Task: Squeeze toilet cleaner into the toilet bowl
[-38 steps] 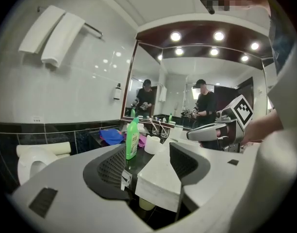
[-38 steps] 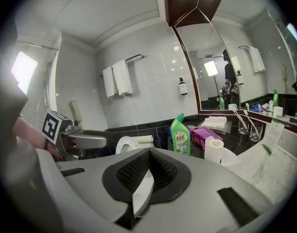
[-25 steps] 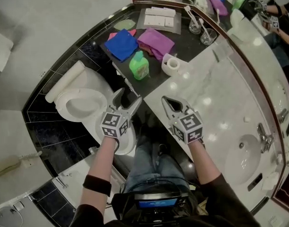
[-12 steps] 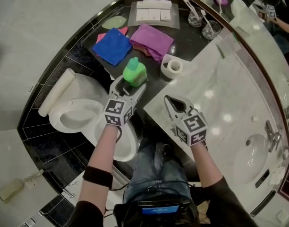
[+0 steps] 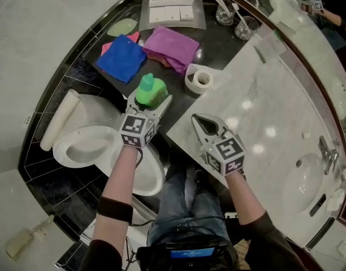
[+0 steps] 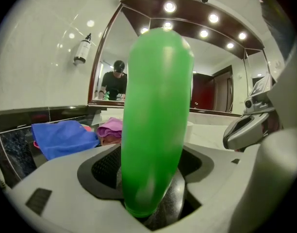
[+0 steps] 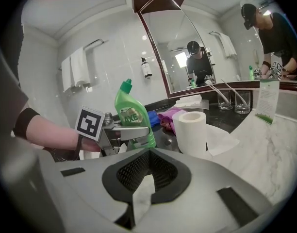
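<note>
A pale, glossy marble countertop (image 5: 263, 95) curves beside a black speckled ledge (image 5: 215, 47), with the white ceramic toilet bowl (image 5: 85, 145) open below at the left. On the ledge lie a blue cloth (image 5: 122, 58) and a magenta cloth (image 5: 173, 45), both soft and rumpled. The left gripper (image 5: 150, 99) has its jaws spread wide, one on each side of the green toilet cleaner bottle (image 5: 150, 91), a smooth plastic flask standing upright on the ledge just beside the toilet. The jaws have not closed on it. A second earlier this gripper hung over the toilet seat, short of the bottle, at the same width. The right gripper (image 5: 198, 119) is closed and empty above the marble edge, as before. A white toilet paper roll (image 5: 198, 79) stands nearby.
</note>
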Available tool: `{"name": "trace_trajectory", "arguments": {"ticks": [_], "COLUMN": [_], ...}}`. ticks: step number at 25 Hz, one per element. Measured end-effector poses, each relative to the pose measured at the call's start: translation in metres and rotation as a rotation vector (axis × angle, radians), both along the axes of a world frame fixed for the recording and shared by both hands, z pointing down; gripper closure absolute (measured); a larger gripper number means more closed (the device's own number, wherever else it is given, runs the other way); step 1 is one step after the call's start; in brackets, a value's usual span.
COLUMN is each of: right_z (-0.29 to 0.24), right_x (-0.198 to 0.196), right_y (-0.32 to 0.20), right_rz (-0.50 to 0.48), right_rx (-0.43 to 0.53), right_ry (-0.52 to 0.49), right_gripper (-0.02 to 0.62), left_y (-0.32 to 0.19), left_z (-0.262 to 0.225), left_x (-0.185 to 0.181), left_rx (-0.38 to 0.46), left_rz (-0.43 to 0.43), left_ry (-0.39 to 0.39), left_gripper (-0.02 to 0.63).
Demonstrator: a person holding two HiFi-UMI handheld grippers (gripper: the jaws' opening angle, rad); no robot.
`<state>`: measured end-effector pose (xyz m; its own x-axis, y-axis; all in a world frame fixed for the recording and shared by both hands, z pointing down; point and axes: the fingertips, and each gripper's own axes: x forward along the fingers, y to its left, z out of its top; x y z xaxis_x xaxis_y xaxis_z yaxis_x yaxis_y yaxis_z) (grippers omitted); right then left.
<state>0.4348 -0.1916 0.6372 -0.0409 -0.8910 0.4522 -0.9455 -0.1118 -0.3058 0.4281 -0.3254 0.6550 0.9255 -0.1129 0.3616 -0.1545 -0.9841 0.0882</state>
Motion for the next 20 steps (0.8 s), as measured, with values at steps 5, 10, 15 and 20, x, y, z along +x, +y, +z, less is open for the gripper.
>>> {"name": "trace_trajectory", "arguments": {"ticks": [5, 10, 15, 20], "right_z": [0.010, 0.014, 0.018, 0.018], "right_x": [0.006, 0.006, 0.002, 0.001], "right_y": [0.005, 0.007, 0.008, 0.009], "right_rz": [0.020, 0.025, 0.021, 0.019], "right_rx": [-0.014, -0.023, -0.018, -0.023], "right_ry": [0.000, -0.007, -0.012, -0.012], "right_gripper": [0.594, 0.594, 0.594, 0.594], "left_y": [-0.002, 0.004, 0.003, 0.005], "left_z": [-0.002, -0.004, -0.002, -0.006], "left_x": [0.007, 0.010, 0.009, 0.008], "left_rx": [0.048, 0.083, 0.099, 0.083], "left_rz": [0.009, 0.043, 0.035, 0.030], "left_ry": [0.005, -0.009, -0.014, -0.011], "left_gripper": [0.353, 0.400, 0.403, 0.405]}}
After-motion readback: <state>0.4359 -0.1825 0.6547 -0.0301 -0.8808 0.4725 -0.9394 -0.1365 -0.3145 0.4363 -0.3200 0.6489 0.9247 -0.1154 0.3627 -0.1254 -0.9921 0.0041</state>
